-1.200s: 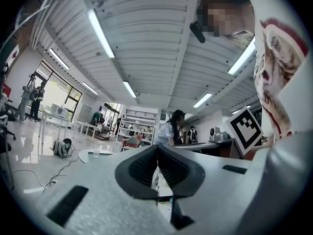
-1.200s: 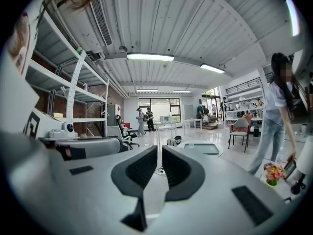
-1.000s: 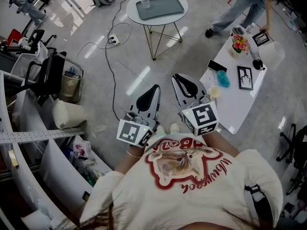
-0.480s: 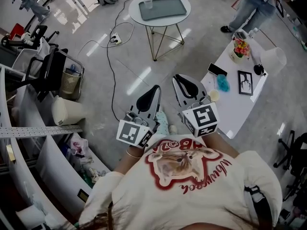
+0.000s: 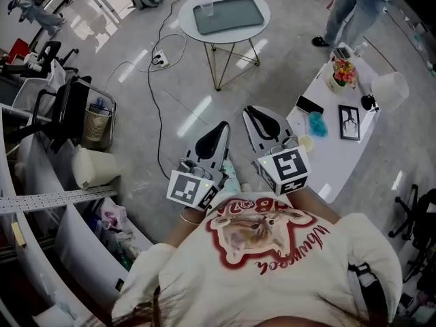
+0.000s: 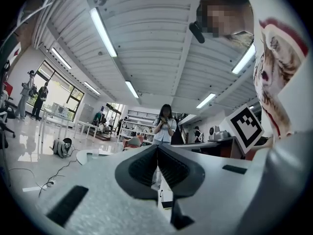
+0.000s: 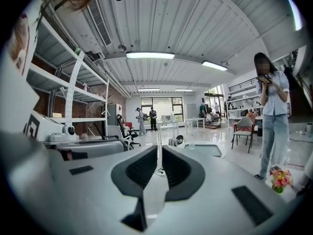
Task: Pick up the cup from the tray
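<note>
Head view, from above: both grippers are held at chest height over grey polished floor. The left gripper (image 5: 219, 129) and right gripper (image 5: 255, 113) each have their jaws pressed together on nothing, and the hands behind the marker cubes are mostly hidden. Far ahead, well apart from both, the cup (image 5: 206, 8) stands in the left far corner of the tray (image 5: 235, 16) on a round table (image 5: 185, 22). A bystander (image 5: 354, 9) at far right is cut off by the frame's edge, and a long white table (image 5: 337, 159) lies to the right.

Left gripper view: the left gripper (image 6: 157, 152) shows its pads meeting, empty. The bystander (image 6: 165, 125) stands beyond, and only an edge of the round table (image 6: 93, 154) shows at left. The cup is too faint to pick out here.

Right gripper view: the right gripper (image 7: 160, 155) is closed to a thin slit, empty. Past it the tray (image 7: 205, 150) and cup (image 7: 192, 146) sit small and distant. Shelving (image 7: 73, 97) lines the left wall, unseen from above.
</note>
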`<state>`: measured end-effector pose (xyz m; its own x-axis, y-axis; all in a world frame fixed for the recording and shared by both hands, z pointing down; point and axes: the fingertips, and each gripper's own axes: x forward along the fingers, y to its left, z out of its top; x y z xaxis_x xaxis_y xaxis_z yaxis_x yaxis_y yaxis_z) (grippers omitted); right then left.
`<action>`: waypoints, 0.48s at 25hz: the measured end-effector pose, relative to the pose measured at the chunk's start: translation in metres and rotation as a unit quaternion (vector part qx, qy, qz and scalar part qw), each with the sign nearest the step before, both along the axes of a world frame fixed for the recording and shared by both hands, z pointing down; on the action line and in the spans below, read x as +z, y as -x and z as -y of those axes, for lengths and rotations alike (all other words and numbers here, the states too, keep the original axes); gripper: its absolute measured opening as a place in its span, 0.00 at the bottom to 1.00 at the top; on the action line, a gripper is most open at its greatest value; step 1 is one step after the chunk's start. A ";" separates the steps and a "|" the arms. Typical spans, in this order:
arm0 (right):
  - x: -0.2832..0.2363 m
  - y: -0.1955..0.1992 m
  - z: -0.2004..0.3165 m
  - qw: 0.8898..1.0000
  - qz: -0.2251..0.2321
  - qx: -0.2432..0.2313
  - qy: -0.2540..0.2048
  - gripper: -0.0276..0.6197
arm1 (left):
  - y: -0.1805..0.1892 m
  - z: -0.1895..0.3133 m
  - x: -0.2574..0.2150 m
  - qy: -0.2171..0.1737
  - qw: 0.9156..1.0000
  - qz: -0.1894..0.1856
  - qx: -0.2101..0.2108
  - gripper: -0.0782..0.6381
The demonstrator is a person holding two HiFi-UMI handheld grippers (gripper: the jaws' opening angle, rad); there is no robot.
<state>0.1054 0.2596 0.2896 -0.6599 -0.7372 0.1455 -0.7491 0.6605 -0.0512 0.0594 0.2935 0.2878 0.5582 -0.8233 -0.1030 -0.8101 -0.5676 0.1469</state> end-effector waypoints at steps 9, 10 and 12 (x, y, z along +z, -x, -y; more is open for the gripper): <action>0.000 0.021 0.071 1.000 -0.003 0.011 -0.001 0.11 | 0.026 0.074 0.000 0.000 1.000 0.001 0.009 0.13; -0.002 0.026 0.080 1.000 -0.002 0.013 -0.002 0.11 | 0.031 0.083 -0.002 -0.001 1.000 0.000 0.009 0.13; -0.007 0.034 0.097 1.000 0.000 0.016 -0.005 0.11 | 0.040 0.102 -0.006 -0.004 1.000 0.000 0.011 0.13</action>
<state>0.0718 0.1629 0.2827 -0.6355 -0.7597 0.1382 -0.7703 0.6361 -0.0455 0.0194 0.1917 0.2815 0.5766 -0.8098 -0.1085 -0.7973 -0.5867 0.1417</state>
